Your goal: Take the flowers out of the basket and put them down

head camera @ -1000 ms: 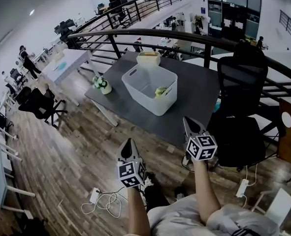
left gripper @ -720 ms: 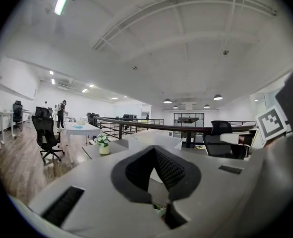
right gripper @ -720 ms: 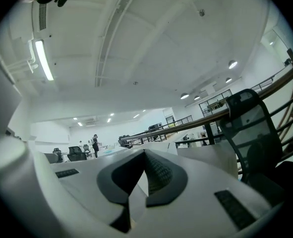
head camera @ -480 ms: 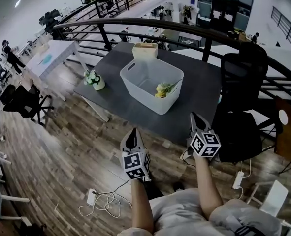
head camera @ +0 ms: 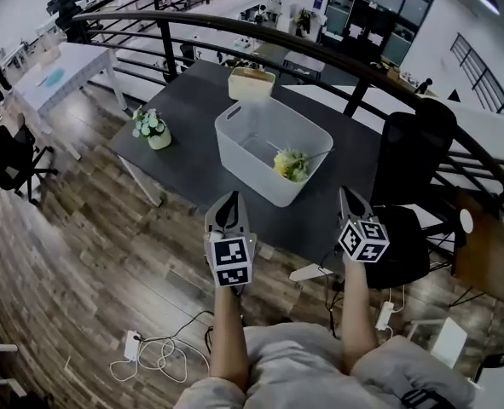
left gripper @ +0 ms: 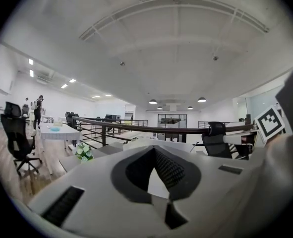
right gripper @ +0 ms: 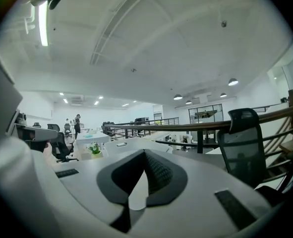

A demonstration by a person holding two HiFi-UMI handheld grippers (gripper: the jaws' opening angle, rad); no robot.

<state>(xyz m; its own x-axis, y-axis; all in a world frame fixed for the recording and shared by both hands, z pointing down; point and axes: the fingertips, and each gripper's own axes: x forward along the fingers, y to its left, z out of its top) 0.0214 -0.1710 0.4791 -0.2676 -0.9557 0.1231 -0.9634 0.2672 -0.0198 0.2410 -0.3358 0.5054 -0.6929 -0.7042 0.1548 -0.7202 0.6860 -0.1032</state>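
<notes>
Ahead of both grippers stands a dark grey table (head camera: 192, 156), its near edge just past their tips in the head view. Beyond the right gripper (head camera: 347, 192), off to its right, a black office chair (head camera: 409, 147) sits at the table's side. On the tabletop, a white basket (head camera: 250, 162) lies forward of the two grippers and roughly between their lines, well apart from both.

The left gripper (head camera: 227, 198) is held out low over the wooden floor, short of the table. Its own view shows the jaws brought together at the tips with nothing between them. The right gripper's jaws are likewise closed and empty.

Inside the basket, at the corner nearer the right gripper, lie the yellow-green flowers (head camera: 291, 165). A small pot of white flowers (head camera: 151, 128) stands on the table far out to the left of the left gripper. A cream tub (head camera: 252, 83) rests just behind the basket, farthest from the grippers.
</notes>
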